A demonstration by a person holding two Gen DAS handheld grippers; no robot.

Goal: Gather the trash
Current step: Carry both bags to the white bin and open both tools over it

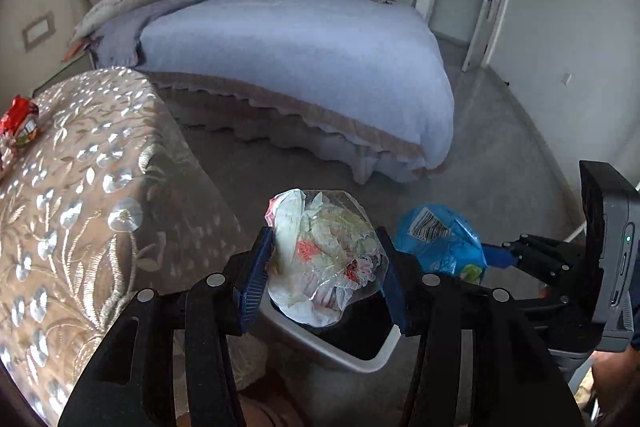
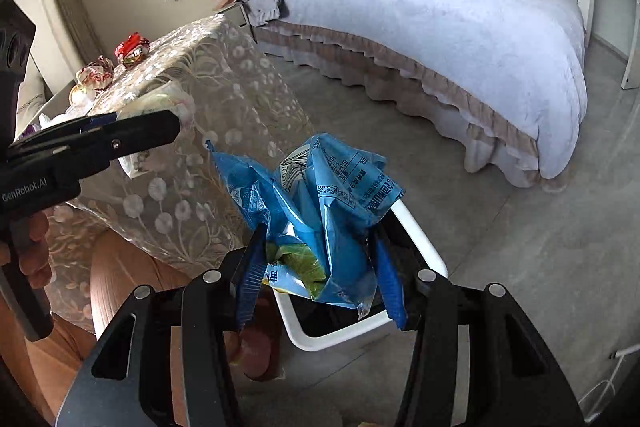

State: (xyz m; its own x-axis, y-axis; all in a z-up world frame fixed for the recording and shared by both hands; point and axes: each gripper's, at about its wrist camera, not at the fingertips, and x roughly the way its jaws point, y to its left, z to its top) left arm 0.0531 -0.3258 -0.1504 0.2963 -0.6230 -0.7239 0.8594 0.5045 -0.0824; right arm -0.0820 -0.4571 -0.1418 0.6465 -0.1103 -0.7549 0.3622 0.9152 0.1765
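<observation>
My left gripper is shut on a crumpled clear plastic wrapper with white and red print, held above the white bin. My right gripper is shut on a crumpled blue snack bag, held above the same white bin. The blue bag and the right gripper also show at the right of the left wrist view. More wrappers lie on the table: a red one and a white-and-red one.
A table with a beige floral cloth stands left of the bin. A bed with a pale blue cover lies beyond on grey floor. A door stands open at the far right.
</observation>
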